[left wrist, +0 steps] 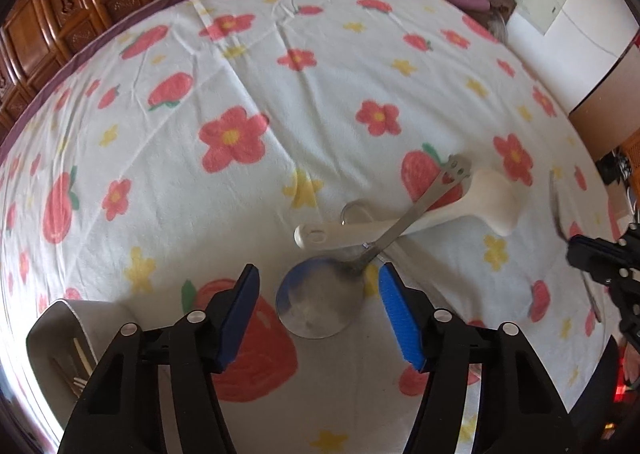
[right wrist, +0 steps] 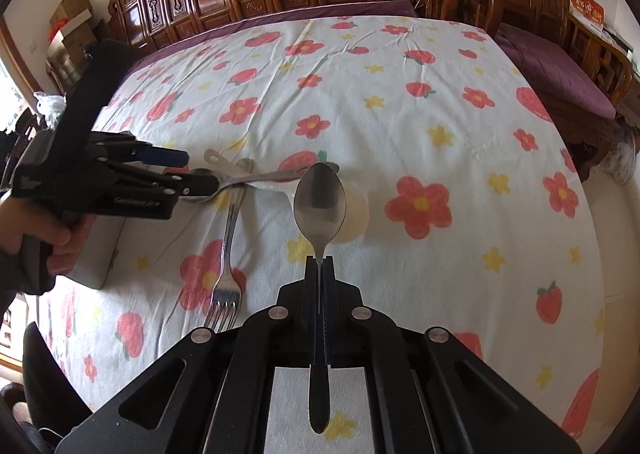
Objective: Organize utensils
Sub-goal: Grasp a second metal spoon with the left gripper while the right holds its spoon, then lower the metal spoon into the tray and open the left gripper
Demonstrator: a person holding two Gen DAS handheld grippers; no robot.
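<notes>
The right hand-held gripper [right wrist: 320, 260] pinches a small spoon [right wrist: 320, 202] by its thin neck, bowl forward above the floral surface [right wrist: 440, 102] — it could pivot or slip. The left hand-held gripper [left wrist: 318, 288] hangs spread wide over a big spoon [left wrist: 320, 302] crossing a white ladle [left wrist: 400, 220]; closing could catch both. Only the right view shows the fork [right wrist: 228, 254] — only the left, the holder [left wrist: 60, 338].

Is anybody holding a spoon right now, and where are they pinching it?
Yes. The right gripper pinches a metal spoon by its neck, bowl forward. The left gripper is open, holding nothing.
</notes>
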